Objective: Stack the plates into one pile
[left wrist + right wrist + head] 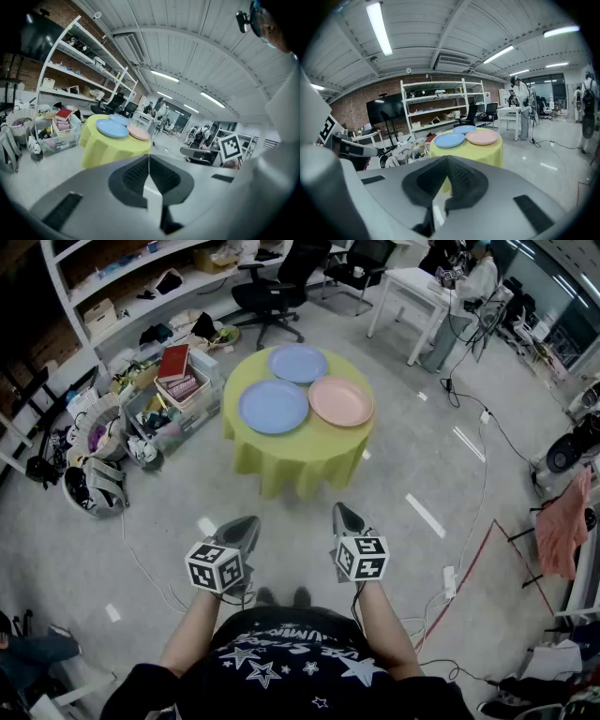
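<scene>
Head view: plates (274, 406), yellow table (300, 454), floor (422, 465)

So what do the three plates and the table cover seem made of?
The near blue plate, far blue plate and pink plate: probably plastic or melamine, matte; flat pastel colour, only a dull sheen. The yellow-green cover: cloth, since it hangs in soft folds over the table edge.

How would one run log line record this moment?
phase: before reach | two blue plates, pink plate: unstacked on table | left gripper: shut, empty | right gripper: shut, empty
</scene>
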